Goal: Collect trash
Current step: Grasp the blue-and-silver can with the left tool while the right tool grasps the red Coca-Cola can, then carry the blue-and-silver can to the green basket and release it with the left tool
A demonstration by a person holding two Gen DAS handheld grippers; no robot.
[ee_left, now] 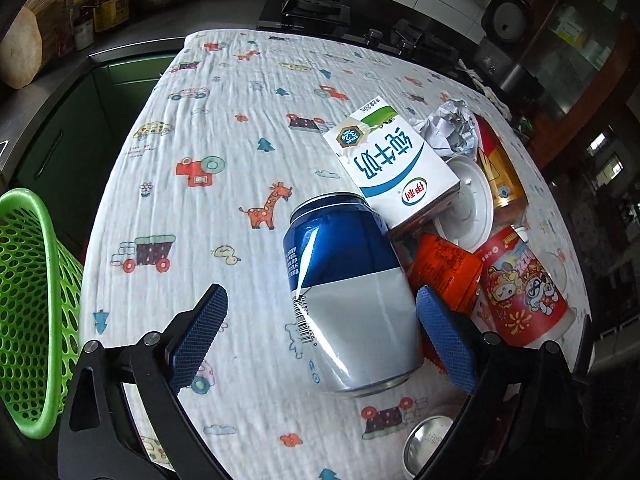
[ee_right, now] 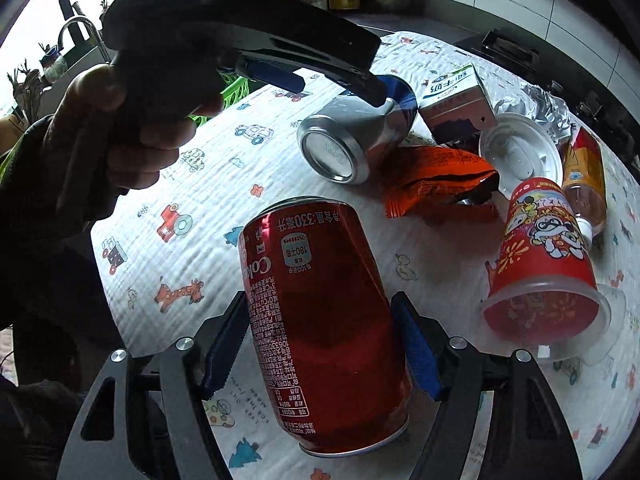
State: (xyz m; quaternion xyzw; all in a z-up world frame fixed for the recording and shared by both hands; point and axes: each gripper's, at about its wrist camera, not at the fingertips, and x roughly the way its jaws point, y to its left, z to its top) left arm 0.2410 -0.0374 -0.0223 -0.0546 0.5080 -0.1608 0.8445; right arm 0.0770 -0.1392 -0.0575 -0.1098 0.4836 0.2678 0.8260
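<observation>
**Two cans in reach, most trash still on the table**

The right gripper (ee_right: pixel 320 350) is clamped on a red can (ee_right: pixel 320 328). The left gripper (ee_left: pixel 320 336) stands wide apart around a blue can (ee_left: pixel 348 292) lying on the cloth, not yet squeezing it. The green basket (ee_left: pixel 28 280) sits at the table's edge; its inside cannot be seen. A milk carton (ee_left: pixel 394 176), orange wrapper (ee_left: pixel 444 272), red cup (ee_left: pixel 524 292), lid (ee_left: pixel 472 204), bottle (ee_left: pixel 500 172) and crumpled paper (ee_left: pixel 452 128) remain uncollected.

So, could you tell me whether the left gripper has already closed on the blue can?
No, the left gripper stands open around the blue can, with a clear gap at its left pad.
</observation>
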